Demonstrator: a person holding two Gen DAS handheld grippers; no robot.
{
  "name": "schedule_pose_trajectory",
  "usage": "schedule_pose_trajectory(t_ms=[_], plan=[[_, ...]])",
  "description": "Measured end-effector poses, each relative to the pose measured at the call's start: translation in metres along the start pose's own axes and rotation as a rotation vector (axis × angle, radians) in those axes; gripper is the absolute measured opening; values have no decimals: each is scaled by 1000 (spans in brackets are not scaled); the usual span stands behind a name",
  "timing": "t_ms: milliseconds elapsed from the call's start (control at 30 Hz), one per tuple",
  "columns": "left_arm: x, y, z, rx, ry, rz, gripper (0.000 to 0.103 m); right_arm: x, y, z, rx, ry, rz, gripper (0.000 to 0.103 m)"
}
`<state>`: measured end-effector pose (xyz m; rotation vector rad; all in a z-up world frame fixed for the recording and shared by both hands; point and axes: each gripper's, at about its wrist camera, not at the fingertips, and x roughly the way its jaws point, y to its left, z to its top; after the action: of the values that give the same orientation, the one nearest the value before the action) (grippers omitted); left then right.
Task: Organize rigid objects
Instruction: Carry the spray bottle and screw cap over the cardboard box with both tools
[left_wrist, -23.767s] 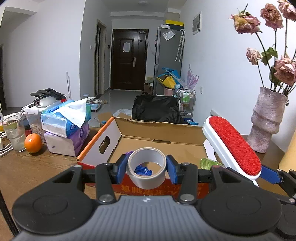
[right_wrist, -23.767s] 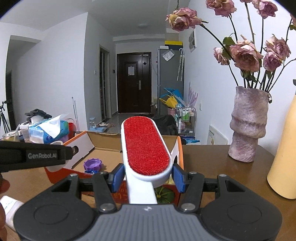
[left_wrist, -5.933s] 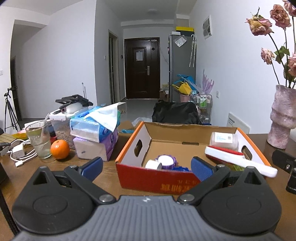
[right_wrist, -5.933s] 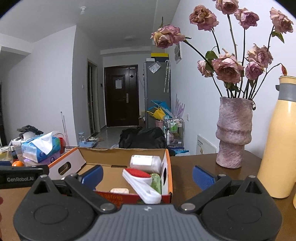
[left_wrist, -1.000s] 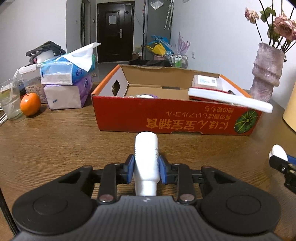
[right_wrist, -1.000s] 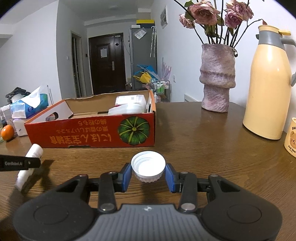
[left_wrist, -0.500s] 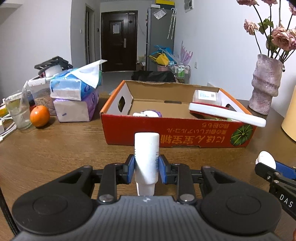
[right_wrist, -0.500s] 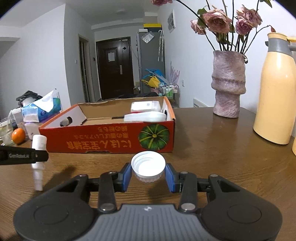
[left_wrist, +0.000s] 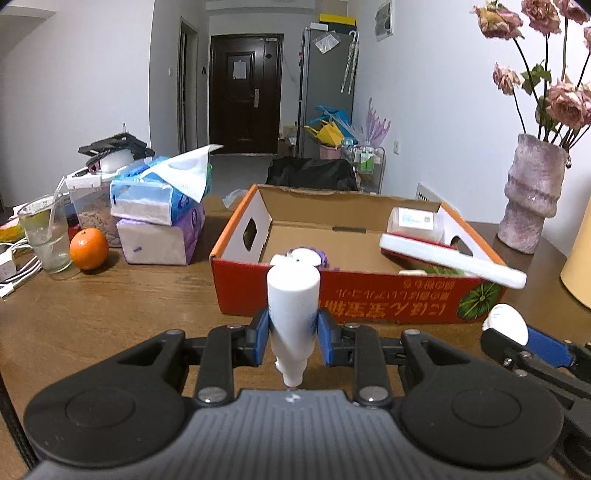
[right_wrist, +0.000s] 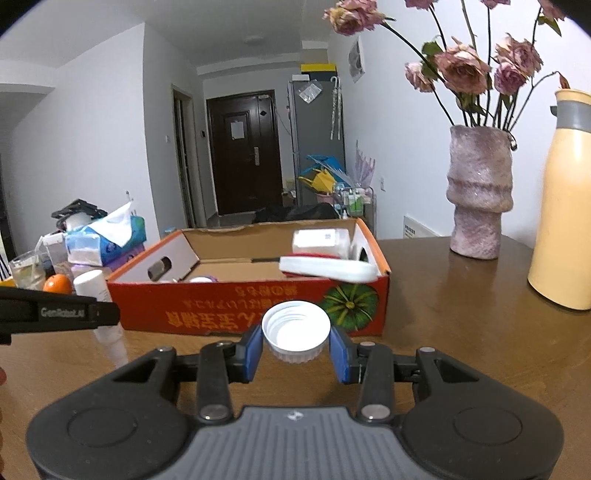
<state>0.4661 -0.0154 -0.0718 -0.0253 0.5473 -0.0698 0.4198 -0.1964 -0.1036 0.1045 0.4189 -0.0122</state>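
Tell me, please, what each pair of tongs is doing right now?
Left tongs: closed on the white tube.
Right tongs: closed on the white screw cap, its open side up.

White walls (left_wrist: 92, 74), dark door (left_wrist: 242, 96), grey fridge (left_wrist: 325, 88), wooden table (left_wrist: 110, 302)

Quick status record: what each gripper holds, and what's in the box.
left gripper: shut on white bottle, nozzle down
right gripper: shut on white cap, open side up
box: on table, ahead of both grippers
in box: lint brush overhanging front wall, white jar, purple lid
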Motion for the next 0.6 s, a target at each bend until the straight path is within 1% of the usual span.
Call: schedule_pose_trajectory(t_ms=[600], plan=[[4,-8,30,-33,-70,-3,28,15,12,27,10,-64,38,38]])
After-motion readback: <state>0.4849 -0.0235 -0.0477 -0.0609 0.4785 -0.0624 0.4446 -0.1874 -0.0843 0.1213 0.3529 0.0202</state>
